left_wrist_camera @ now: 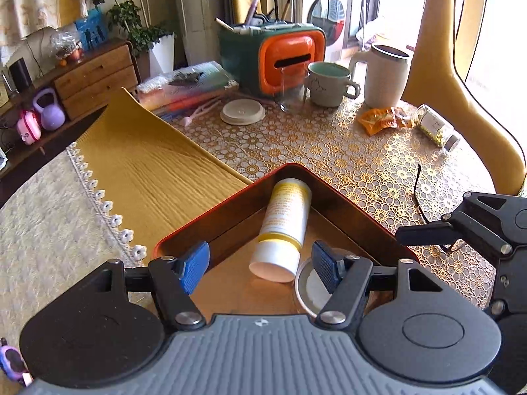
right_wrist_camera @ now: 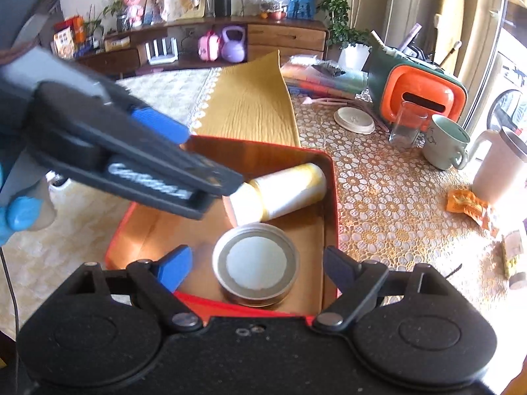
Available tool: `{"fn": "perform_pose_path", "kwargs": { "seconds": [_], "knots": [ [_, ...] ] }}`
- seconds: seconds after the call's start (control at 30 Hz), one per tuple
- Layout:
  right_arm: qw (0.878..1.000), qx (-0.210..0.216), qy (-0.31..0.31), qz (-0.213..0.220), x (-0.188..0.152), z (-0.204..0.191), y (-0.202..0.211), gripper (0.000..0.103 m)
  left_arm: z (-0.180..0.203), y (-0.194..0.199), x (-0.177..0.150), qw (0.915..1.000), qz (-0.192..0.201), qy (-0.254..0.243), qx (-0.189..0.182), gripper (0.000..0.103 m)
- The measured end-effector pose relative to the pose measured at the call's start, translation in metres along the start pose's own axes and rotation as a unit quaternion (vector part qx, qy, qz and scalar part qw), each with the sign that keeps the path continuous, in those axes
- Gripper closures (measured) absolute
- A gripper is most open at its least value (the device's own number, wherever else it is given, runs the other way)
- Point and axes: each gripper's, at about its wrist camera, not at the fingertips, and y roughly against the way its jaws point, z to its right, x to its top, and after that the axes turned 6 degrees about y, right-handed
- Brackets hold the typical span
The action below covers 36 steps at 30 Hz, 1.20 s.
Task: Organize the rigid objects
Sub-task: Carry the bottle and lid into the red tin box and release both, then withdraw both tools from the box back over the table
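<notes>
Both items sit loose in the orange tray [left_wrist_camera: 346,204] — the white-and-yellow bottle [left_wrist_camera: 285,227] lying on its side, the round tin [right_wrist_camera: 256,270] just beside it. The left gripper [left_wrist_camera: 260,263] and right gripper [right_wrist_camera: 257,273] hang spread, pinching nothing. Placement looks done; next probably comes the glass jar [left_wrist_camera: 436,126] lying far across the table — its contents are unclear.

- Round tin [left_wrist_camera: 308,288]: in the left wrist view, mostly hidden behind the left claw's blue pad [left_wrist_camera: 324,265].
- White-and-yellow bottle [right_wrist_camera: 290,191]: cap end covered by the left claw [right_wrist_camera: 184,161] in the right wrist view (print unreadable).
- Red tray [right_wrist_camera: 331,177]: near rim hidden under the right claw's body.
- Lying jar [right_wrist_camera: 513,256]: cut off at the right edge, blurred.
</notes>
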Motion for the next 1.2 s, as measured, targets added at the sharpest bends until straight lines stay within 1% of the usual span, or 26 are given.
{"fn": "perform_pose_path", "kwargs": {
  "seconds": [0.13, 0.33, 0.57, 0.6, 0.63, 0.67, 0.73, 0.9, 1.0, 1.03, 1.1, 1.2],
  "knots": [
    [1.0, 0.001, -0.007, 0.014, 0.0, -0.008, 0.014, 0.016, -0.01, 0.024, -0.012, 0.9998, 0.014, 0.01, 0.007, 0.035],
    [0.999, 0.014, -0.018, 0.027, 0.0, -0.024, 0.031, 0.015, -0.028, 0.057, -0.036, 0.9991, 0.024, 0.029, 0.017, 0.035],
    [0.998, 0.035, -0.013, 0.048, 0.004, -0.056, 0.048, 0.01, -0.058, 0.096, -0.065, 0.9975, 0.03, 0.057, 0.029, 0.035],
    [0.998, 0.039, -0.011, 0.051, 0.004, -0.062, 0.05, 0.009, -0.063, 0.101, -0.07, 0.9971, 0.032, 0.062, 0.032, 0.034],
    [0.998, 0.043, -0.008, 0.054, 0.005, -0.067, 0.052, 0.008, -0.068, 0.107, -0.074, 0.9965, 0.034, 0.067, 0.036, 0.029],
    [0.997, 0.045, -0.004, 0.057, 0.005, -0.073, 0.054, 0.008, -0.074, 0.112, -0.079, 0.9959, 0.037, 0.073, 0.038, 0.026],
    [0.997, 0.049, 0.003, 0.063, 0.005, -0.085, 0.058, 0.003, -0.084, 0.124, -0.088, 0.9946, 0.045, 0.084, 0.042, 0.026],
    [0.995, 0.068, 0.001, 0.078, 0.008, -0.111, 0.061, 0.001, -0.105, 0.149, -0.112, 0.9921, 0.055, 0.095, 0.06, 0.026],
    [0.993, 0.079, -0.001, 0.088, 0.01, -0.124, 0.063, 0.001, -0.116, 0.163, -0.125, 0.9911, 0.059, 0.099, 0.066, 0.026],
    [0.992, 0.084, -0.001, 0.09, 0.011, -0.128, 0.063, 0.001, -0.12, 0.167, -0.129, 0.9906, 0.062, 0.102, 0.067, 0.025],
    [0.991, 0.09, -0.002, 0.095, 0.013, -0.136, 0.064, 0.001, -0.128, 0.176, -0.137, 0.9896, 0.067, 0.107, 0.07, 0.02],
    [0.99, 0.099, 0.0, 0.098, 0.016, -0.148, 0.064, 0.001, -0.14, 0.189, -0.149, 0.9874, 0.077, 0.118, 0.073, 0.02]
  ]
}}
